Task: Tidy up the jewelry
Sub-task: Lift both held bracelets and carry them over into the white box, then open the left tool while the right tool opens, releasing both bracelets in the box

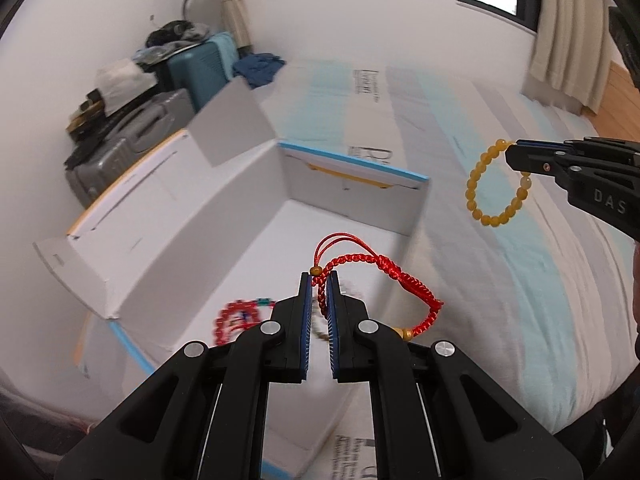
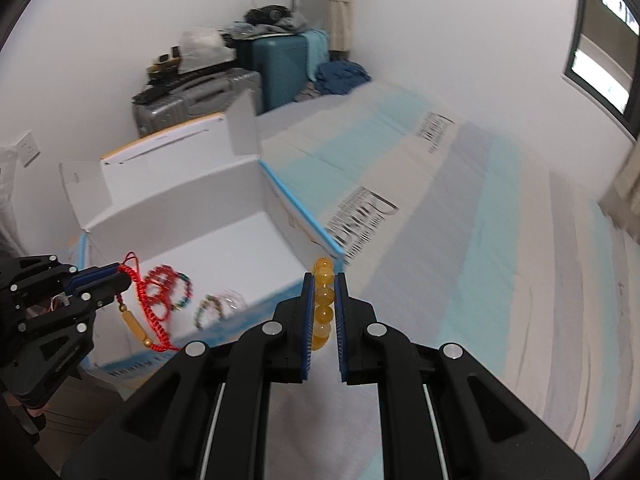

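My left gripper (image 1: 320, 280) is shut on a red braided cord bracelet (image 1: 416, 284) and holds it above the open white box (image 1: 344, 176). It also shows in the right wrist view (image 2: 120, 276), with the red cord (image 2: 154, 320) hanging from it. My right gripper (image 2: 325, 280) is shut on a yellow bead bracelet (image 2: 323, 300), in the air beside the box's right wall. In the left wrist view the yellow bracelet (image 1: 486, 196) hangs from the right gripper (image 1: 514, 156). A red bead bracelet (image 1: 234, 318) and a multicoloured one (image 2: 208, 308) lie inside the box.
The box stands on a bed with a striped blue and grey cover (image 2: 480, 240). Its flaps (image 1: 232, 120) stand open. Grey and teal suitcases (image 2: 224, 92) with clutter stand against the far wall. A curtain (image 1: 568, 40) hangs at the right.
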Demonstrator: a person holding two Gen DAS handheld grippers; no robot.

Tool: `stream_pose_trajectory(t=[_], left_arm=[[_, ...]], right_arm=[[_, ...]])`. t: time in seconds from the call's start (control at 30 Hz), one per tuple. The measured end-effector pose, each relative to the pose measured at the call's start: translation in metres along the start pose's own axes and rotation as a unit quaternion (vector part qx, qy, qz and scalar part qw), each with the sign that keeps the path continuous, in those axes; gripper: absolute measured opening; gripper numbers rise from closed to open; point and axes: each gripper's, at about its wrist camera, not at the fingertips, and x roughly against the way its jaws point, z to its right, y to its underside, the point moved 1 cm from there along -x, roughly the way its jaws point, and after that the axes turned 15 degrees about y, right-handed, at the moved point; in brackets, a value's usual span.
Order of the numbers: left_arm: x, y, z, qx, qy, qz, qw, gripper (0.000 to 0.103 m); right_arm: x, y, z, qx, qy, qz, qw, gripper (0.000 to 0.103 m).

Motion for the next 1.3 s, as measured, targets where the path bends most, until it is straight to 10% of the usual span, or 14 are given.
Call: stream_pose_trajectory(t=[0.6, 1.3], left_arm=[[-0.013, 0.018, -0.084, 0.061, -0.026, -0.067, 0.9956, 0.007], [-0.106, 0.044, -0.13, 0.081, -0.007, -0.243, 0.9667, 0.007]], right_arm=[[-0.02, -0.009, -0.114, 0.102, -0.07, -0.011, 0.992, 0.009], [-0.122, 0.019, -0.17, 0.151, -0.098, -0.174, 0.968, 0.009]])
